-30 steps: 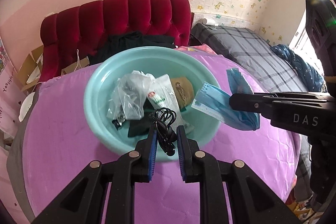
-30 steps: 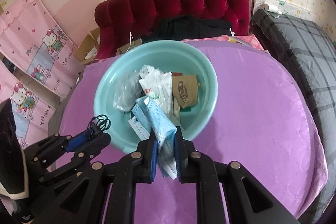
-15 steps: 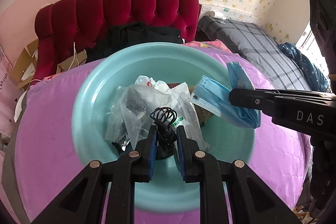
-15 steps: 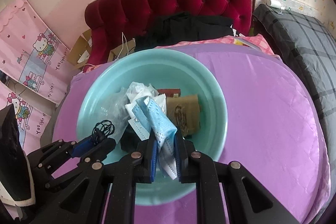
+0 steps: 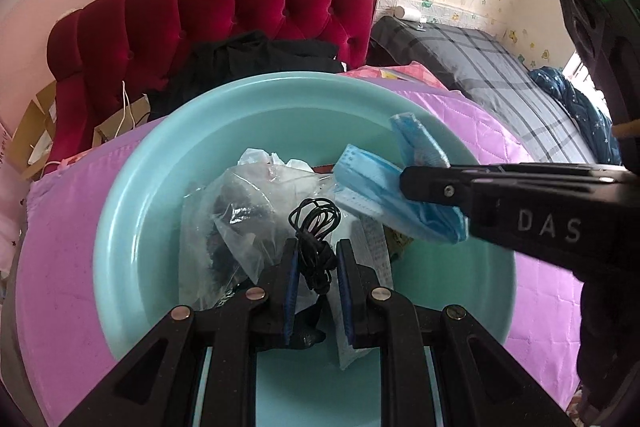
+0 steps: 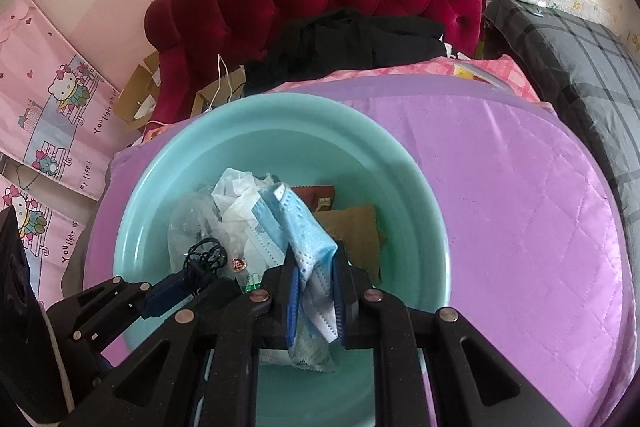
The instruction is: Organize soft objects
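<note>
Clear bag (image 5: 240, 219) contents, centre frame: just a dark blur. Basin's (image 6: 280, 123) near rim hides behind gripper bodies, bottom edge.

Glossy plastic basin (image 5: 132, 211); pleated cloth mask (image 6: 304, 227).

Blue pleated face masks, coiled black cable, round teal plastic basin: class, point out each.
Blue pleated face masks (image 6: 298, 223), right wrist view, upper pleats.
Coiled black cable (image 5: 314, 217), left wrist view, loops.
Round teal plastic basin (image 5: 280, 99), left wrist view, far wall.
</note>
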Demonstrator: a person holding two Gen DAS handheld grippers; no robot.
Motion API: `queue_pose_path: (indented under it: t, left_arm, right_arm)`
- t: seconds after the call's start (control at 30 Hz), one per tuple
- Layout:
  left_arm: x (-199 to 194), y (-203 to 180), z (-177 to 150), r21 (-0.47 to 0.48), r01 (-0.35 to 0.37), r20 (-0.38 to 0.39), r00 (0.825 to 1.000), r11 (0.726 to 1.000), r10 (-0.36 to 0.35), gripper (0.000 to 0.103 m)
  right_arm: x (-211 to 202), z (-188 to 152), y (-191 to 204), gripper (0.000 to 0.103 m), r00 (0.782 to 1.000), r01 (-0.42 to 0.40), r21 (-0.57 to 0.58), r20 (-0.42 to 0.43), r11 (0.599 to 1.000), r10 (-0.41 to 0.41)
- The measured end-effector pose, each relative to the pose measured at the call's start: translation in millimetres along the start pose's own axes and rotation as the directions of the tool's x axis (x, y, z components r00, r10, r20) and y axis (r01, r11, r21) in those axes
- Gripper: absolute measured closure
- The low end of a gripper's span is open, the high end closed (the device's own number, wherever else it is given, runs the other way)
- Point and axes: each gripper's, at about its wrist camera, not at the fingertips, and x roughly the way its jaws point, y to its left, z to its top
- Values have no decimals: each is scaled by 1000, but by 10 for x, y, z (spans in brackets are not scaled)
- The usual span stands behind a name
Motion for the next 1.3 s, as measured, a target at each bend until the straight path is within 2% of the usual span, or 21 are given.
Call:
queue_pose_path:
  t: [0.27, 0.37, 0.43, 0.47, 0.5, 0.53, 0.6, 0.67, 0.77, 0.9, 1.3]
  left_arm:
    - [-32, -58, 6, 26, -34, 8, 999, 999, 34, 81]
    - [-55, -91, 5, 28, -49, 14, 999, 998, 49, 80]
    - [-79, -111, -7, 31, -68, 19, 998, 997, 67, 75]
    - [-86, -114, -12, 33, -75, 19, 997, 997, 74, 70]
    - [-101, -120, -19, 32, -86, 22, 996, 996, 85, 59]
    - [-117, -127, -29, 29, -88, 24, 996, 996, 87, 51]
    - [-154, -133, -42, 21, -90, 33, 995, 996, 89, 25]
    - [-200, -142, -64, 15, -104, 47, 994, 994, 103, 12]
    - [-238, -157, -98, 6, -112, 46, 993, 994, 112, 0]
    - [-329, -193, -151, 8, -131, 60, 990, 991, 130, 0]
    - [-695, -242, -413, 1, -151, 67, 986, 989, 150, 0]
  right_arm:
    - [15, -6, 10, 85, 1000, -12, -9, -7, 1000, 12]
    - [-2, -13, 24, 79, 1000, -12, -16, -5, 1000, 12]
    - [-22, -21, 26, 72, 1000, -5, -20, -1, 1000, 5]
    - [-39, -27, 30, 67, 1000, 0, -24, 2, 1000, 0]
    - [-58, -35, 38, 62, 1000, 3, -26, 5, 1000, -3]
    - [-70, -33, 32, 61, 1000, 2, -28, 6, 1000, -2]
    - [-124, -50, 54, 52, 1000, 10, -42, 16, 999, -9]
    - [-165, -64, 76, 46, 999, 28, -56, 27, 998, -27]
    - [-222, -113, 106, 23, 998, 48, -76, 35, 996, -45]
    - [-304, -205, 131, 0, 997, 67, -100, 53, 993, -61]
    - [-680, -528, 172, 0, 993, 91, -129, 83, 987, -81]
